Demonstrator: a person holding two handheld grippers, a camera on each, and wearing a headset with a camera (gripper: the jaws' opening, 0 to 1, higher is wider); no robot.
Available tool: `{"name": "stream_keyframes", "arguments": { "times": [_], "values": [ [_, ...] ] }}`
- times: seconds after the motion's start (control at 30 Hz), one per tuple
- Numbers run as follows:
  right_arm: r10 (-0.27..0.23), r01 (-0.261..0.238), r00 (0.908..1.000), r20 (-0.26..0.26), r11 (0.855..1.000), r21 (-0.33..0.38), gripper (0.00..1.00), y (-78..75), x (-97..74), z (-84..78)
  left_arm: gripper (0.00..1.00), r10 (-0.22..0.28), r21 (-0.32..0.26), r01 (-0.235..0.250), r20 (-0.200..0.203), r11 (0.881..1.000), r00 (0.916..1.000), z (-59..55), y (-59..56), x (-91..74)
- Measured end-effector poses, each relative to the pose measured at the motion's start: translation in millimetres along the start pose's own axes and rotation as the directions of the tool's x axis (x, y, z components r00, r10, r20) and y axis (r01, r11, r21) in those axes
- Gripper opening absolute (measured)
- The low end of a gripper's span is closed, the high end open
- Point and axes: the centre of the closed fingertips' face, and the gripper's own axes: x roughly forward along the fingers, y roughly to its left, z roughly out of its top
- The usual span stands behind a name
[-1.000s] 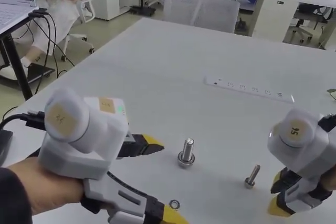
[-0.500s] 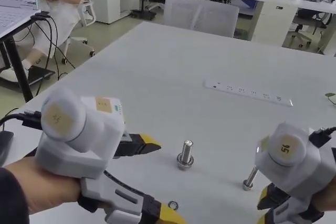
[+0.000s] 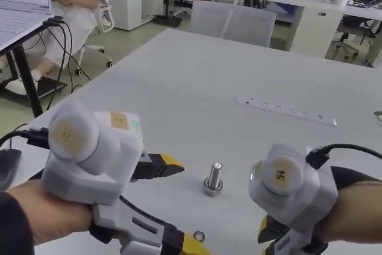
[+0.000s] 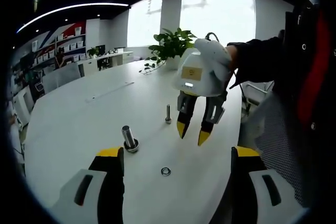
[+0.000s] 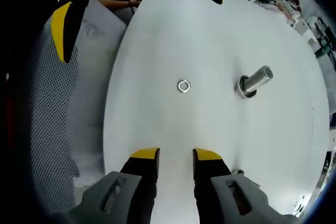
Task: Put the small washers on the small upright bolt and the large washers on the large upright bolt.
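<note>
The large upright bolt [image 3: 213, 177] stands mid-table with a washer at its base; it is also in the left gripper view [image 4: 128, 138] and lies sideways in the right gripper view [image 5: 255, 81]. A small washer [image 3: 199, 236] lies flat near the front edge [image 4: 166, 171] [image 5: 183, 86]. The small upright bolt [image 4: 168, 114] stands beyond it. My left gripper [image 3: 182, 203] [image 4: 177, 153] is wide open, its jaws on either side of the washer. My right gripper [image 4: 192, 133] [image 5: 176, 156] hovers above the table just short of the washer, its jaws slightly apart and empty.
A white power strip [image 3: 286, 110] lies across the far half of the white table [image 3: 197, 88]. A grey chair [image 3: 230, 19] stands at the table's far end. A person sits at the back left beside a desk with a laptop [image 3: 24, 4].
My right gripper has moved left toward the washer and now covers the small bolt in the head view. The left gripper has stayed put, open.
</note>
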Motion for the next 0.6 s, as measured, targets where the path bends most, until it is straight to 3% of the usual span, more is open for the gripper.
{"name": "stream_keyframes", "arguments": {
  "times": [0.6],
  "values": [
    [0.013, -0.009, 0.9994, 0.032, 0.993, -0.114, 0.26, -12.1, 14.4, 59.6, 0.83, 0.012, -0.016, -0.012, 0.005, 1.000, 0.9999, -4.3, -3.5, -4.7]
  ]
}}
